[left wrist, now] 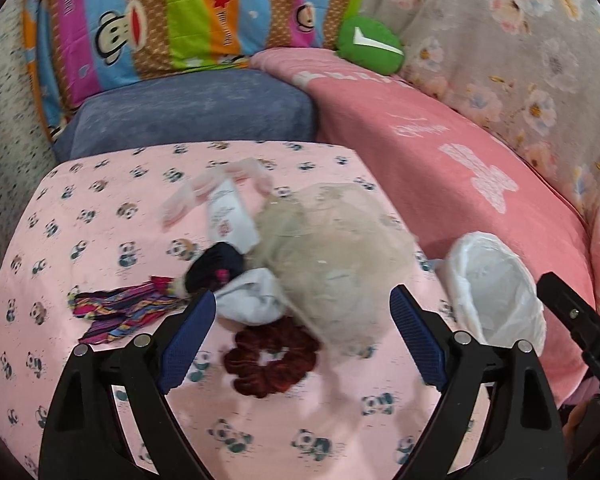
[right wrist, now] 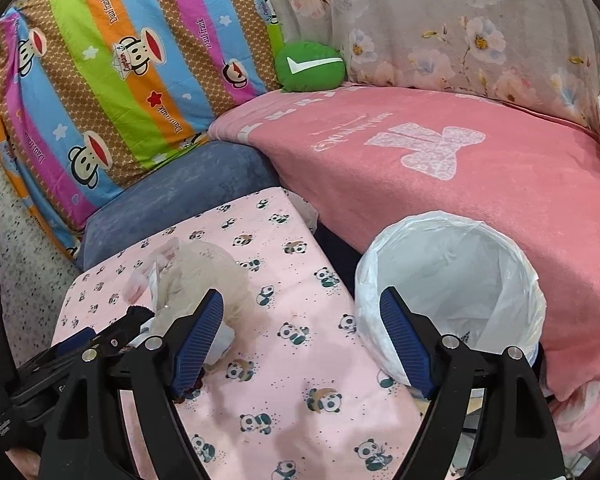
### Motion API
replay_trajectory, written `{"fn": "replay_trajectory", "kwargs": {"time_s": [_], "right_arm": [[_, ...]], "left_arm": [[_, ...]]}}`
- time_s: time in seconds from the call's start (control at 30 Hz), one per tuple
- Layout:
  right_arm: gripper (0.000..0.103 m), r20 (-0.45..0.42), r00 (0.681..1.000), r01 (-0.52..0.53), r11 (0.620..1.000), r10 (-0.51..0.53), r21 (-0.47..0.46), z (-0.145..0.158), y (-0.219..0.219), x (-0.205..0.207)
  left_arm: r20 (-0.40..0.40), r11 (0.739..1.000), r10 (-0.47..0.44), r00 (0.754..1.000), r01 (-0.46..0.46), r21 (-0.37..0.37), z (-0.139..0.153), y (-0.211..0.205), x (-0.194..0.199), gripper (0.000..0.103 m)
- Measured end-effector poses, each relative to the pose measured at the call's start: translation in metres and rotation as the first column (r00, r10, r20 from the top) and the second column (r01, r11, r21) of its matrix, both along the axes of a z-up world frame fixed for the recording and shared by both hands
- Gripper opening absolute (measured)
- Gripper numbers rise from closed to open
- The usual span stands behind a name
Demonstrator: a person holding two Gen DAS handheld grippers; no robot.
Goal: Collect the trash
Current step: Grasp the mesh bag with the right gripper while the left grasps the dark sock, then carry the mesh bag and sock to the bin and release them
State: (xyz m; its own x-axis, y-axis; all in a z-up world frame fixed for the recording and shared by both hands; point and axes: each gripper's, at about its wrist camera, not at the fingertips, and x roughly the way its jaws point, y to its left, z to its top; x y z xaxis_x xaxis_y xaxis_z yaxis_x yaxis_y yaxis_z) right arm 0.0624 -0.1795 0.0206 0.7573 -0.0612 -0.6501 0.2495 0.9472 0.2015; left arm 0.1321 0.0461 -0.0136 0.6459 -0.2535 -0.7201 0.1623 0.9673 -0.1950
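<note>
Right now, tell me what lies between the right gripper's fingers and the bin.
Nothing. In the right wrist view the right gripper stands open over bare panda cloth, and the lined bin sits just past its right finger, beside the table.

Crumpled beige plastic bag (left wrist: 332, 256) beside white-lined bin (left wrist: 496, 280)

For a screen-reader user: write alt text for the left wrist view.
Open left tongs hover over a beige plastic bag, a white sock and a red scrunchie on a panda-print cloth; a white-lined bin stands right.
</note>
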Motion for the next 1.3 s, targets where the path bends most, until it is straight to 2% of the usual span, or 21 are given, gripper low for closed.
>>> {"fn": "replay_trajectory", "kwargs": {"time_s": [0.2,0.4,0.53,0.63,0.67,0.73,0.8,0.87,0.9,1.0,1.17,1.3], "right_arm": [[0.077,-0.023,0.998,-0.051,0.998,0.052,0.034,-0.013,0.024,0.028],[0.077,-0.060,0.995,-0.078,0.993,0.083,0.085,-0.033,0.043,0.058],[0.077,-0.084,0.992,-0.091,0.992,0.098,0.084,-0.045,0.056,0.075],[0.077,-0.102,0.988,-0.106,0.991,0.114,0.083,-0.054,0.064,0.087],[0.076,-0.107,0.987,-0.110,0.991,0.119,0.082,-0.056,0.067,0.090],[0.071,-0.120,0.985,-0.119,0.990,0.128,0.078,-0.061,0.072,0.096],[0.052,-0.135,0.980,-0.134,0.988,0.144,0.081,-0.065,0.075,0.101],[0.039,-0.148,0.977,-0.142,0.986,0.154,0.085,-0.067,0.077,0.105],[0.028,-0.150,0.976,-0.149,0.985,0.161,0.087,-0.066,0.078,0.107],[0.008,-0.141,0.974,-0.166,0.983,0.176,0.084,-0.060,0.081,0.109],[0.006,-0.067,0.977,-0.199,0.978,0.202,0.057,-0.028,0.085,0.107],[0.006,0.013,0.975,-0.221,0.975,0.220,0.034,0.010,0.084,0.103]], "left_arm": [[-0.038,0.998,0.070,0.997,-0.070,-0.001,-0.018,0.035,0.023,0.084],[-0.073,0.996,0.082,0.994,-0.083,-0.014,-0.033,0.051,0.045,0.082],[-0.088,0.996,0.087,0.992,-0.090,-0.028,-0.043,0.059,0.058,0.073],[-0.117,0.997,0.061,0.991,-0.066,-0.047,-0.052,0.062,0.064,0.059],[-0.122,0.997,0.050,0.991,-0.057,-0.051,-0.054,0.062,0.065,0.052],[-0.135,0.997,0.021,0.991,-0.031,-0.071,-0.058,0.063,0.067,0.040],[-0.148,0.996,0.007,0.989,-0.020,-0.091,-0.060,0.064,0.069,0.018],[-0.148,0.995,0.009,0.989,-0.024,-0.100,-0.058,0.068,0.069,0.009],[-0.144,0.994,0.010,0.989,-0.025,-0.104,-0.056,0.069,0.069,0.007],[-0.119,0.993,0.015,0.993,-0.029,-0.112,-0.043,0.074,0.069,0.005],[-0.062,0.991,0.015,0.998,-0.024,-0.130,-0.008,0.077,0.067,0.004],[-0.011,0.989,0.004,1.000,-0.005,-0.147,0.029,0.072,0.063,0.004]]}}
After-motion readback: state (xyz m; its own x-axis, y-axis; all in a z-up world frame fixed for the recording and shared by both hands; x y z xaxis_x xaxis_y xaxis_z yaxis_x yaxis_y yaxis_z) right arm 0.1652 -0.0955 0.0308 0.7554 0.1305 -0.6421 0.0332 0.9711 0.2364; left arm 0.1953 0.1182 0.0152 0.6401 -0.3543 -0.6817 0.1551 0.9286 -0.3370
